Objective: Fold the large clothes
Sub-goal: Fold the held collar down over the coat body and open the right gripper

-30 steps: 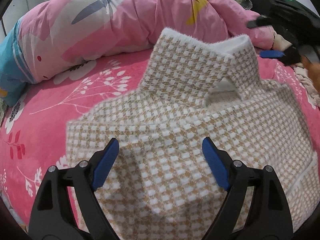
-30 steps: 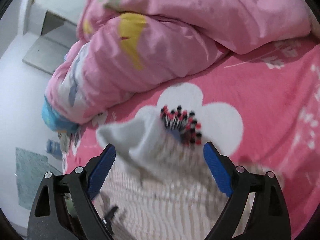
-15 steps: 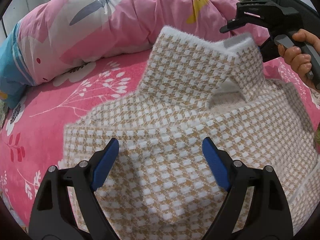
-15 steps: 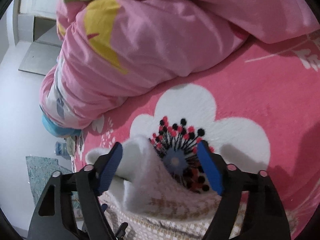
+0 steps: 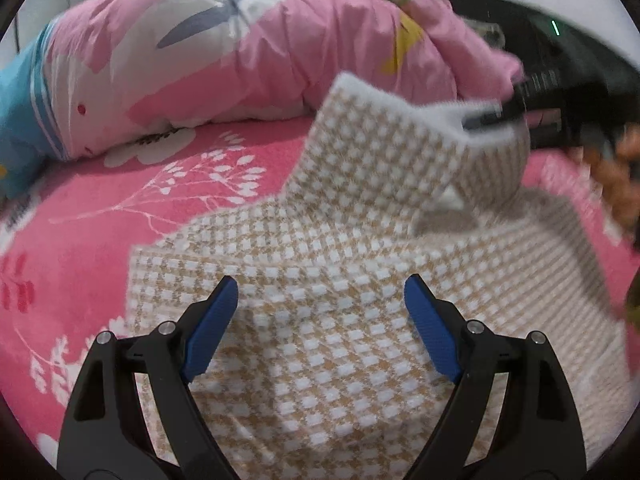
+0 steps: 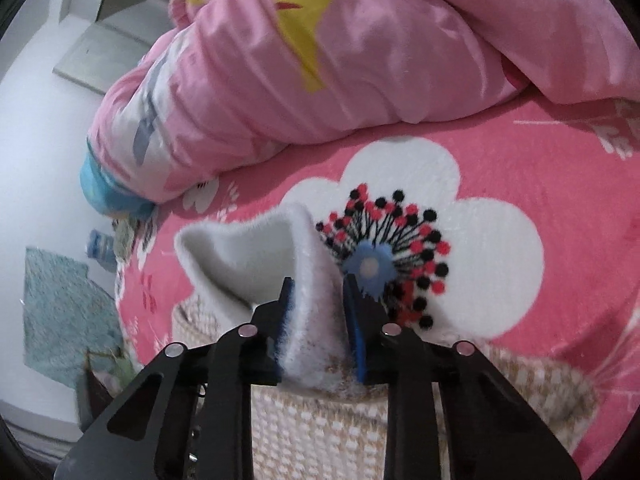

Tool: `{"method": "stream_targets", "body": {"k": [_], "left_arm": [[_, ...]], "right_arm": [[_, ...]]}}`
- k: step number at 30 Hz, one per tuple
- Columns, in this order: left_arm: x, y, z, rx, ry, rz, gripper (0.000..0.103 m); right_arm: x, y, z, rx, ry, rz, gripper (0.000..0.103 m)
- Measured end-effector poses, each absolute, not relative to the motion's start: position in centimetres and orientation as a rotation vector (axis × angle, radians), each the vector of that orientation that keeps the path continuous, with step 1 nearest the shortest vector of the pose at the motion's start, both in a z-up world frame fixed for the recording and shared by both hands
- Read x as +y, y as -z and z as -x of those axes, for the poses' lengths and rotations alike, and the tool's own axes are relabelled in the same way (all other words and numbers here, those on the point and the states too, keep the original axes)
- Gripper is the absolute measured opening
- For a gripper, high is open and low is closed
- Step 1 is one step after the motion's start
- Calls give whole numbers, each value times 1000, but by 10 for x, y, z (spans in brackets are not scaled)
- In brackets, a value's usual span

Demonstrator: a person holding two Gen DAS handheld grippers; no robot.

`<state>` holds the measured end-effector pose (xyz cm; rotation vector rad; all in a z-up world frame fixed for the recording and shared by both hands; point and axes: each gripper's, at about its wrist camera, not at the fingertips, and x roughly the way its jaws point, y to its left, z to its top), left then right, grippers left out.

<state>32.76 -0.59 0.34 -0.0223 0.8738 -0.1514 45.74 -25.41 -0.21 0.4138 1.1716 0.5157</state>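
A beige-and-white checked fleece garment (image 5: 328,280) lies spread on the pink flowered bed (image 5: 120,208), its white lining showing at the far folded edge. My left gripper (image 5: 320,312) hovers open over the garment's near part, nothing between its blue pads. In the right wrist view my right gripper (image 6: 318,292) is closing its jaws on the garment's white fluffy edge (image 6: 316,320), which the pads squeeze from both sides. The left wrist view shows that same gripper (image 5: 492,116) blurred at the garment's far right corner, with a person's hand (image 5: 612,168) behind it.
A bunched pink quilt (image 5: 240,60) with a blue end lies along the far side of the bed. In the right wrist view the floor (image 6: 40,140) and a teal mat (image 6: 60,312) lie past the bed's left edge.
The right gripper came in over the garment's far white edge and its jaws closed from wide apart onto it. The left gripper stayed open over the garment.
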Motion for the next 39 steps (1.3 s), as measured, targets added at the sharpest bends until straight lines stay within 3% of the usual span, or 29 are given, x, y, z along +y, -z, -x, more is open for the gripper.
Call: {"method": "stream_targets", "body": {"k": [7, 22, 24, 27, 29, 31, 33, 39], "left_arm": [[40, -50, -337, 786, 253, 278, 81], [21, -67, -406, 764, 247, 345, 81], [8, -49, -427, 875, 229, 296, 80], [-2, -20, -430, 1028, 232, 247, 67], [1, -9, -416, 1049, 255, 256, 67], [6, -1, -401, 1056, 274, 245, 66], [11, 9, -387, 1062, 307, 221, 63], [17, 20, -366, 1046, 348, 206, 58]], "right_arm": [[-242, -4, -416, 1133, -557, -221, 19], [-205, 21, -323, 972, -545, 401, 18], [-206, 20, -321, 962, -540, 405, 18], [-213, 14, -316, 975, -545, 380, 20], [-225, 1, -308, 984, -573, 319, 25], [-237, -15, -302, 972, -628, 234, 40], [-248, -36, -300, 948, -706, 115, 46], [-212, -53, -345, 933, -747, -26, 45]]}}
